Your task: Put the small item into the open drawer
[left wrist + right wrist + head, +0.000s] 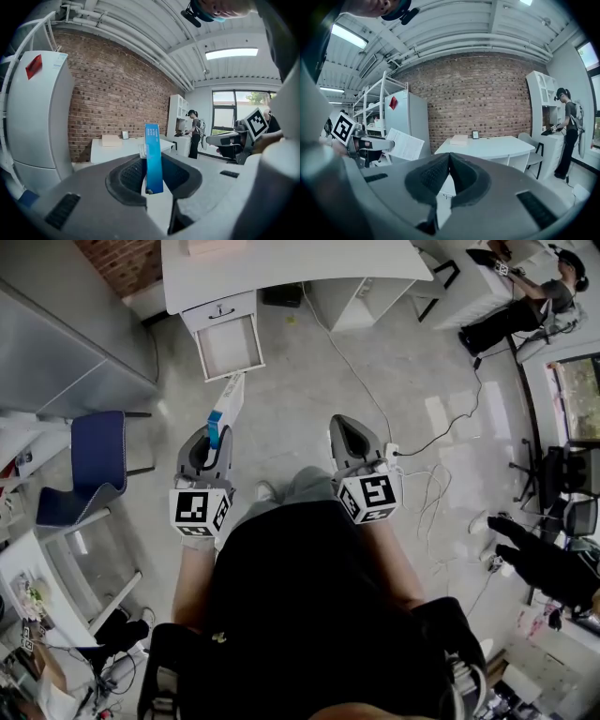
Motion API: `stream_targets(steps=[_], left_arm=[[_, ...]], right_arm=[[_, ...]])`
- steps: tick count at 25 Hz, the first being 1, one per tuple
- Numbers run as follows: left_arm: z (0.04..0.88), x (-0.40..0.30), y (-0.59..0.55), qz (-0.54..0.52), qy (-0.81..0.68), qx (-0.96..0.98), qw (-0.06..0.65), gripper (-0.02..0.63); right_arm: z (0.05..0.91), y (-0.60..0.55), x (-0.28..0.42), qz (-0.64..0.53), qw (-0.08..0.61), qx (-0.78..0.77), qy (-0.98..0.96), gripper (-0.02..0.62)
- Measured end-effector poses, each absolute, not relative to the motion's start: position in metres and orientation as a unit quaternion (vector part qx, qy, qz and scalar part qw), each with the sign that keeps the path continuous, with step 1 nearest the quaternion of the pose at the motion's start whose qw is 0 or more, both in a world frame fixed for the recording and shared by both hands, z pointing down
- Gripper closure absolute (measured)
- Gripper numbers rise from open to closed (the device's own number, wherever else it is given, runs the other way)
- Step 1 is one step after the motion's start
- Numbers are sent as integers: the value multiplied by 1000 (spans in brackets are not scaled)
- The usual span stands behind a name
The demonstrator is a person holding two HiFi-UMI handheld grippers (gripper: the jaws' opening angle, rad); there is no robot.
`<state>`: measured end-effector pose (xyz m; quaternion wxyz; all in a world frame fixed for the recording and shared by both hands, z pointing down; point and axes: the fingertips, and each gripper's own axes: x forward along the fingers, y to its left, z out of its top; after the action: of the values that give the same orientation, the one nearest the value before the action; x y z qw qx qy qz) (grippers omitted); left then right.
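Observation:
My left gripper (212, 434) is shut on a slim blue and white box (225, 409) that sticks out forward from its jaws. In the left gripper view the box (153, 157) stands upright between the jaws of that gripper (151, 174). My right gripper (349, 433) is shut with nothing in it, its jaws (449, 174) pressed together. Both are held in front of my body, well short of the open drawer (229, 345), which is pulled out of the white desk (281, 268) ahead and looks bare inside.
A blue chair (86, 468) stands at the left. A white cable (361, 381) and power strip (392, 452) lie on the floor right of my grippers. A flat box (459, 139) and small frame (475, 134) sit on the desk. A person (567, 131) stands at the far right.

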<state>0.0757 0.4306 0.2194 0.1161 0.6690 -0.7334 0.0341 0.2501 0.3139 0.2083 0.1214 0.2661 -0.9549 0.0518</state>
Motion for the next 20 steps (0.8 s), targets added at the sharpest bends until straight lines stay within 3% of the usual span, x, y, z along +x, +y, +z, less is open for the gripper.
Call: stream_targets(steps=[20], left_arm=[[256, -16, 254, 95, -763, 619, 159, 520]], right_arm=[[224, 98, 144, 64, 148, 209, -965, 584]])
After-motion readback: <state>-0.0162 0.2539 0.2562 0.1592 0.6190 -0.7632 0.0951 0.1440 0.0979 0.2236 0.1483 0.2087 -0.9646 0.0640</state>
